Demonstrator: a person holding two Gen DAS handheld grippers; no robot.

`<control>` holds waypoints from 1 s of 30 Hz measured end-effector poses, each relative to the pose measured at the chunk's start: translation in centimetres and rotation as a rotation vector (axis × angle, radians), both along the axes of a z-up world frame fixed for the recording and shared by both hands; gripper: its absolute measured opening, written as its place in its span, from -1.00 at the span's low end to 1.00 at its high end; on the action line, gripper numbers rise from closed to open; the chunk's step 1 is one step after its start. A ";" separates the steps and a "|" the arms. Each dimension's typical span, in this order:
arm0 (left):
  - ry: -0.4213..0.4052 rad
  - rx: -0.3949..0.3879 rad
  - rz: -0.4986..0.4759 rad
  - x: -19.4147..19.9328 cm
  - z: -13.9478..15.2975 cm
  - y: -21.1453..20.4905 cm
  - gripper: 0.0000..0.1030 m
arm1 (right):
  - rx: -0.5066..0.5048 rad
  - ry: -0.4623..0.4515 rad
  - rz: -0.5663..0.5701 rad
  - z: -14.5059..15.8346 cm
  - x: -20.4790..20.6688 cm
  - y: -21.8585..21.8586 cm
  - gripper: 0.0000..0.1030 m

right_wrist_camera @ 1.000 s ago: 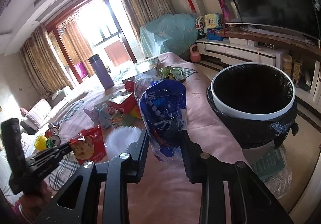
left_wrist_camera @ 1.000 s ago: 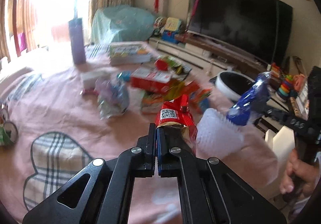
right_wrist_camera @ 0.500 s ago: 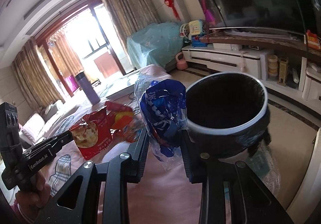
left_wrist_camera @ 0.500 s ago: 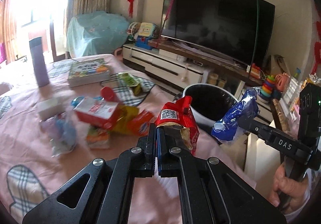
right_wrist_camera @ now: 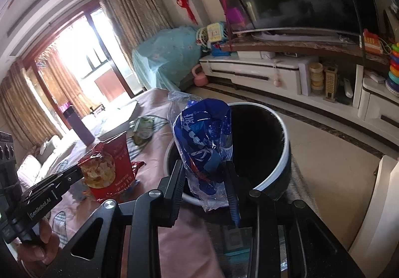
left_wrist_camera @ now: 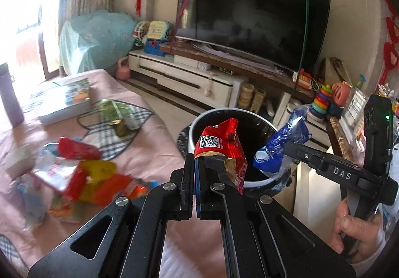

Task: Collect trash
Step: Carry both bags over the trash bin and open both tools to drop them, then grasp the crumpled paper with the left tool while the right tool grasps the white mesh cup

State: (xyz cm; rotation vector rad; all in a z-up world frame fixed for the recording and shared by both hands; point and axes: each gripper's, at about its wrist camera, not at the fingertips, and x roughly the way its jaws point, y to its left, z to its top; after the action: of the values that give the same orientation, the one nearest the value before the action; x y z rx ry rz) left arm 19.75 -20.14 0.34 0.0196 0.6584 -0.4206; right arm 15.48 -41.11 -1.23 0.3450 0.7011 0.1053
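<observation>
Both wrappers have swung over the bin (left_wrist_camera: 259, 182): left gripper (left_wrist_camera: 197, 165) clamps the red packet (left_wrist_camera: 219, 145), right gripper (right_wrist_camera: 205, 175) the blue bag (right_wrist_camera: 202, 138) at its 12 o'clock, ready to drop.

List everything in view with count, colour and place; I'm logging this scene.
Snack bag: 1, red, in left claw beside bin.
Plastic bag: 1, blue, in right claw at bin rim.
Trash bin: 1, black with white rim, floor by table.
Wrapper pile: several, mixed colours, pink tablecloth.
Book: 1, table.
Bottle: 1, purple, table.
TV: 1, black, wall.
Left claw: black, shut.
Right claw: black, shut.
</observation>
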 end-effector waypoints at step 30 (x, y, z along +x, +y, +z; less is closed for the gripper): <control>0.092 -0.026 -0.034 2.9 -1.1 -2.2 0.30 | 0.024 0.046 -0.037 -0.6 2.0 -2.9 0.54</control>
State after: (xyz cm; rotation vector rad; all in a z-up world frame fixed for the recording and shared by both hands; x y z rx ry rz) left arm 22.70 -22.35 -0.72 -0.0134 0.7436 -0.4654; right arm 17.47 -43.96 -1.85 0.3840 0.7386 0.0704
